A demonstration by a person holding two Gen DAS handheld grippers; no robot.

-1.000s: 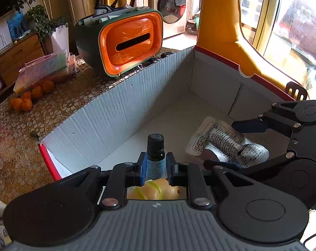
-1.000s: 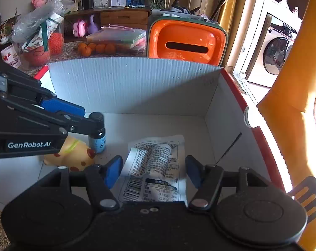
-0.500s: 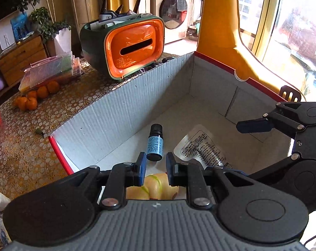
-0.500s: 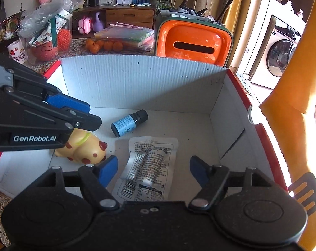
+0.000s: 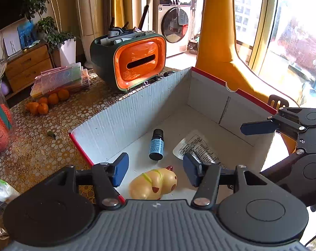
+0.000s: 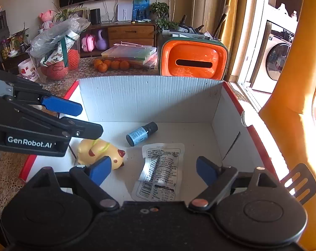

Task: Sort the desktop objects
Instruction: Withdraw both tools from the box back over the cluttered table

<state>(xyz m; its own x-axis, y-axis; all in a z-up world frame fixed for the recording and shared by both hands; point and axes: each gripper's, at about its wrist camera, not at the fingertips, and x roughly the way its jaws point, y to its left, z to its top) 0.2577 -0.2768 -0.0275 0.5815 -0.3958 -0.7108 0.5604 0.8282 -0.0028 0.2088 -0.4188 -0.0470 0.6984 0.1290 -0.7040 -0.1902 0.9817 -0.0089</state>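
Observation:
A white cardboard box (image 5: 124,123) (image 6: 149,96) with red rims holds three things. A small dark bottle with a blue label (image 5: 156,144) (image 6: 141,133) lies on its side on the box floor. Beside it are a yellow toy animal (image 5: 154,183) (image 6: 99,151) and a printed foil packet (image 5: 197,148) (image 6: 161,171). My left gripper (image 5: 155,170) hovers above the toy, its jaws opening with nothing between them. My right gripper (image 6: 153,170) hangs over the packet, jaws opening wide and not touching it. The right gripper (image 5: 256,126) also shows in the left wrist view.
An orange and green organiser (image 5: 134,61) (image 6: 193,59) with pens stands behind the box. Oranges (image 5: 47,102) (image 6: 111,64) and flat plastic cases (image 5: 61,79) lie on the patterned tablecloth (image 5: 32,150). A wrapped basket (image 6: 55,48) stands at left. A yellow chair (image 5: 224,48) sits beyond the box.
The left gripper let go of the small bottle, which now lies on its side in the box, and its jaws spread. The right gripper opened wider. Both grippers rose and pulled back.

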